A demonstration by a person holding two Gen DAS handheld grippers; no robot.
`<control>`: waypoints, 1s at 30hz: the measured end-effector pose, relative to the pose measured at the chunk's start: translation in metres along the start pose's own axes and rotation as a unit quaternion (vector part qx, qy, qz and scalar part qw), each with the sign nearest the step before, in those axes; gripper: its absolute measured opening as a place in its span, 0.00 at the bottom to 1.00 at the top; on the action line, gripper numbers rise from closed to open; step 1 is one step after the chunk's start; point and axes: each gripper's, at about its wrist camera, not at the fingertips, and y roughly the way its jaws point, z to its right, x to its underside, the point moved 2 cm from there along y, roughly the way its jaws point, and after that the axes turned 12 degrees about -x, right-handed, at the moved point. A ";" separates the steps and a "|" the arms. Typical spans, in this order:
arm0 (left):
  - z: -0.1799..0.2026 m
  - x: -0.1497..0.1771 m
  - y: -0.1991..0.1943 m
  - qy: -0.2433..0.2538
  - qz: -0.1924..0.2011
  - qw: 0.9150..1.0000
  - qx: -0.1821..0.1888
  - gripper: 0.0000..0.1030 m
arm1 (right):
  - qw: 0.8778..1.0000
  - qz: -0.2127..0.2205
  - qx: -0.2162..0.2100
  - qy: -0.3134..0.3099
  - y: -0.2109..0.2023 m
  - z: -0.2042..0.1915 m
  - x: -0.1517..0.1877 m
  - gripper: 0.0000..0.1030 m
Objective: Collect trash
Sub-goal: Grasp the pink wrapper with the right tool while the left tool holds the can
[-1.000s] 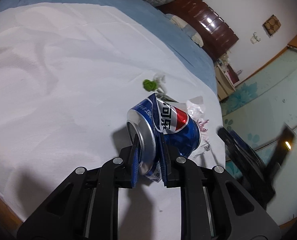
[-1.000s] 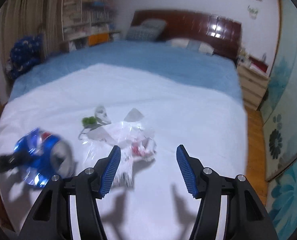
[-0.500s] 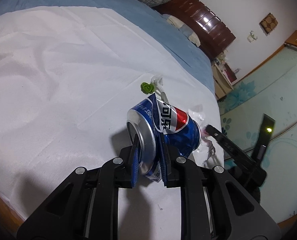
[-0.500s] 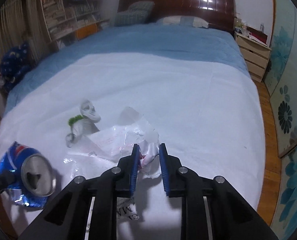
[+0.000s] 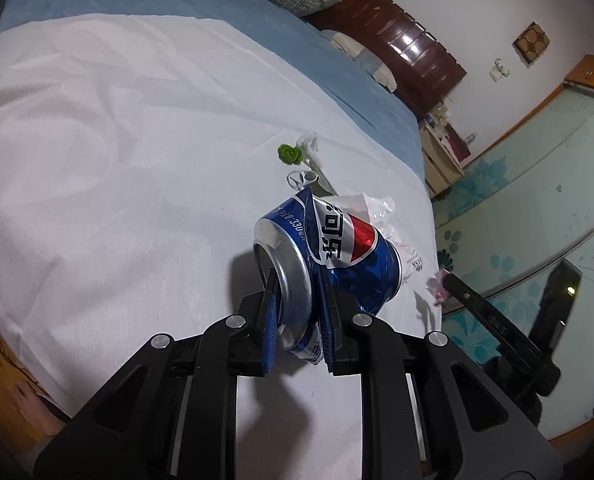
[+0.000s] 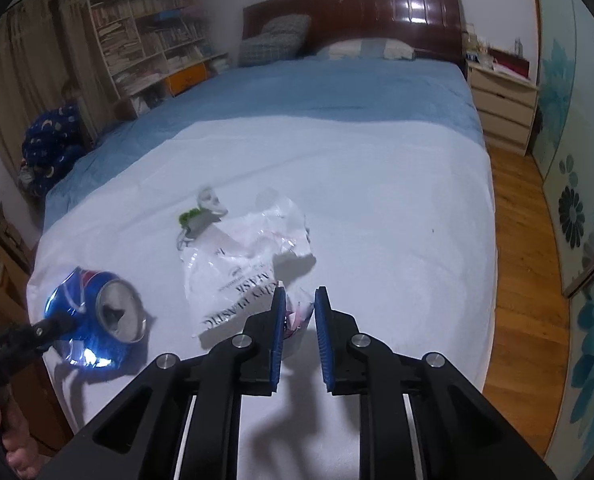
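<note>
While my left tongs (image 5: 299, 316) pinch the crushed blue can (image 5: 329, 256), my right tongs (image 6: 299, 320) nip a plastic wrapper (image 6: 253, 268) on the bed (image 6: 377, 184).

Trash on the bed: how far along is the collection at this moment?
Nothing looks binned yet; no bin shows. In hand: the left gripper clamps the crushed blue can, and the right gripper pinches the plastic wrapper, most of it trailing on the white sheet. Left: the green-and-white scrap.
</note>
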 end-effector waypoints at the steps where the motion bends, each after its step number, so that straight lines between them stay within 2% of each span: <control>1: 0.001 0.000 0.000 0.001 0.000 1.000 0.000 0.17 | 1.000 0.001 0.001 0.003 0.001 0.003 0.000 0.25; 2: 0.001 0.000 -0.001 0.002 0.001 1.000 -0.001 0.17 | 1.000 0.000 -0.002 0.005 0.004 0.005 0.000 0.37; 3: 0.001 0.000 -0.001 0.004 0.002 1.000 -0.001 0.17 | 1.000 -0.005 0.004 0.003 0.012 0.005 -0.001 0.41; 7: -0.002 -0.003 0.001 0.004 -0.001 1.000 -0.002 0.17 | 0.999 -0.029 0.021 0.011 0.030 0.010 0.008 0.41; 10: -0.005 -0.006 0.004 0.004 -0.002 1.000 -0.001 0.17 | 0.999 -0.042 0.024 -0.002 0.041 0.011 0.017 0.39; 11: -0.004 -0.007 0.005 0.004 -0.002 1.000 -0.001 0.17 | 0.999 -0.039 0.024 -0.007 0.043 0.010 0.019 0.34; 12: -0.006 -0.008 0.005 0.004 -0.002 1.000 -0.001 0.17 | 0.999 -0.038 0.023 -0.009 0.044 0.009 0.018 0.23; 14: -0.007 -0.010 0.007 0.004 -0.003 1.000 0.001 0.17 | 0.999 -0.038 0.024 -0.010 0.045 0.008 0.016 0.11; 19: -0.008 -0.010 0.003 0.003 0.002 1.000 0.003 0.17 | 0.999 -0.037 0.029 -0.008 0.043 0.009 0.015 0.12; 20: -0.009 -0.008 0.002 0.000 0.002 1.000 0.003 0.17 | 0.999 -0.035 0.029 -0.005 0.042 0.010 0.015 0.13; 22: -0.010 -0.005 0.002 -0.004 0.000 1.000 0.004 0.17 | 0.999 -0.032 0.033 -0.005 0.042 0.011 0.013 0.25; 24: -0.009 -0.004 0.002 -0.005 -0.002 1.000 0.008 0.17 | 0.999 -0.026 0.033 -0.002 0.044 0.013 0.010 0.51; 29: -0.006 -0.003 0.005 0.003 -0.007 1.000 0.012 0.17 | 0.999 -0.020 0.048 -0.004 0.054 0.016 -0.003 0.52; 30: -0.005 -0.002 0.007 0.007 -0.010 1.000 0.011 0.17 | 0.998 -0.025 0.053 -0.001 0.059 0.019 -0.006 0.45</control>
